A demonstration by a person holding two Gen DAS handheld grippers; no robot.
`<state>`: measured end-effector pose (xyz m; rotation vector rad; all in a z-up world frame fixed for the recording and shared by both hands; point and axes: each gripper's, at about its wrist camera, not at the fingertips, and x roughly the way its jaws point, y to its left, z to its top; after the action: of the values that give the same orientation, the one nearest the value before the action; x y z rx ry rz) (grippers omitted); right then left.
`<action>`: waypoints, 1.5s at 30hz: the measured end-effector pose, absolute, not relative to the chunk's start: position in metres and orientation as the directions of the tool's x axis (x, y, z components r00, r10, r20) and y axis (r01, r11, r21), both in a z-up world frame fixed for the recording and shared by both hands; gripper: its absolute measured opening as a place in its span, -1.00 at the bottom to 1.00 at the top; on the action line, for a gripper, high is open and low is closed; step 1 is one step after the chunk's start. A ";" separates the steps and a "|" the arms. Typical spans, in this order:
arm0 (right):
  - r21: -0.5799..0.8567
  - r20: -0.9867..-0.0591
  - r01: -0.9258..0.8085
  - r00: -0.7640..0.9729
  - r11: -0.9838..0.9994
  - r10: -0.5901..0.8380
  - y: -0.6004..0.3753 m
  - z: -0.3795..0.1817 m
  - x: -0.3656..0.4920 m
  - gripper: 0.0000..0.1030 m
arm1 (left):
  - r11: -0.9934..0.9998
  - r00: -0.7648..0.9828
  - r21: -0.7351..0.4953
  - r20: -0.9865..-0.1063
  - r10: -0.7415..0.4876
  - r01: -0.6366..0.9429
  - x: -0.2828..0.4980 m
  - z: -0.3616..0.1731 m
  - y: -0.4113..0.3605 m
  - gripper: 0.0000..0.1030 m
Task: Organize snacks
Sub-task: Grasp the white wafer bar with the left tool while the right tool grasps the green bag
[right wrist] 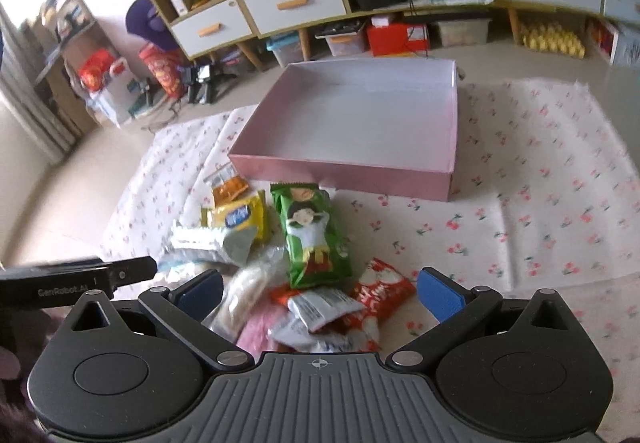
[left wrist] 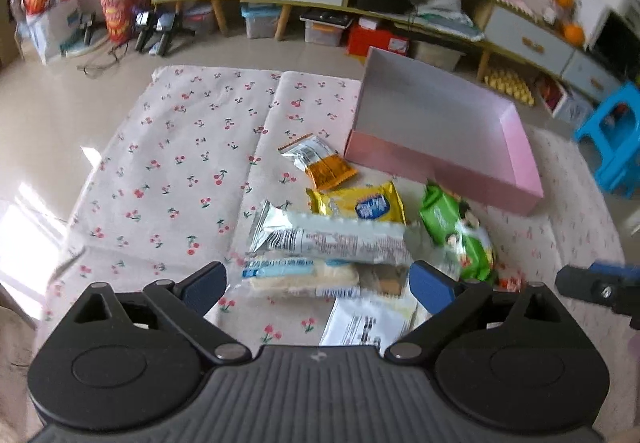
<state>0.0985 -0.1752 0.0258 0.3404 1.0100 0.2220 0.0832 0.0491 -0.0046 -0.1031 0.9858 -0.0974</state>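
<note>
Left wrist view: the left gripper (left wrist: 318, 285) hangs over a heap of snack packets on a cherry-print cloth (left wrist: 168, 163) spread across the floor, its blue-padded jaws spread wide and pressing on nothing, though a pale blue-and-white packet (left wrist: 300, 275) lies in the gap between them. Beyond it sits a long silver packet (left wrist: 332, 239), then a yellow packet (left wrist: 360, 203) and an orange-and-silver packet (left wrist: 320, 163) closer to the cloth's far edge. A green packet (left wrist: 456, 231) lies to the right of the silver one. An open pink box (left wrist: 440, 171) with a white inside stands near the far right of the cloth, just beyond the heap, with nothing visible in it.

From the right wrist, the right gripper (right wrist: 318, 293) is likewise released, jaws wide apart above red packets (right wrist: 384, 291) and a small silver packet (right wrist: 324, 307) at the near side of the heap; no pad touches them. The green packet, printed with a cartoon figure, lies just ahead, pointing toward the box's near wall. Part of the other gripper juts in from the left edge of this view.

Low cabinets with white drawers (right wrist: 292, 7) line the wall behind, with storage bins beneath them.
</note>
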 end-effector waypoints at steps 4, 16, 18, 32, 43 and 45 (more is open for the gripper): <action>0.471 -0.761 -0.001 0.506 0.882 0.406 -0.186 0.010 0.115 0.98 | 0.981 0.531 -0.178 -0.826 -0.189 0.072 0.102 -0.011 0.058 0.74; 0.518 -0.728 -0.033 0.507 0.854 0.461 -0.184 -0.023 0.142 0.86 | 0.846 0.561 -0.107 -0.703 -0.436 0.523 0.119 -0.035 0.061 0.64; 0.512 -0.730 -0.041 0.507 0.858 0.459 -0.181 -0.027 0.143 0.86 | 0.841 0.545 -0.112 -0.715 -0.438 0.529 0.122 -0.044 0.060 0.64; 0.468 -0.798 0.059 0.457 0.882 0.392 -0.166 -0.050 0.156 0.36 | 0.849 0.430 -0.287 -0.763 -0.483 0.444 0.142 -0.065 0.086 0.75; 0.412 -0.812 0.084 0.486 0.907 0.324 -0.168 -0.044 0.154 0.21 | 0.776 0.262 -0.259 -0.840 -0.474 0.575 0.113 -0.063 0.072 0.59; 0.407 -0.809 0.088 0.497 0.909 0.313 -0.169 -0.042 0.154 0.21 | 0.781 0.270 -0.239 -0.846 -0.459 0.577 0.111 -0.062 0.072 0.56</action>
<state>0.1541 -0.1692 -0.0416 0.4274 1.0497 0.1413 0.1109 0.0721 -0.0616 0.1243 1.0934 -0.7000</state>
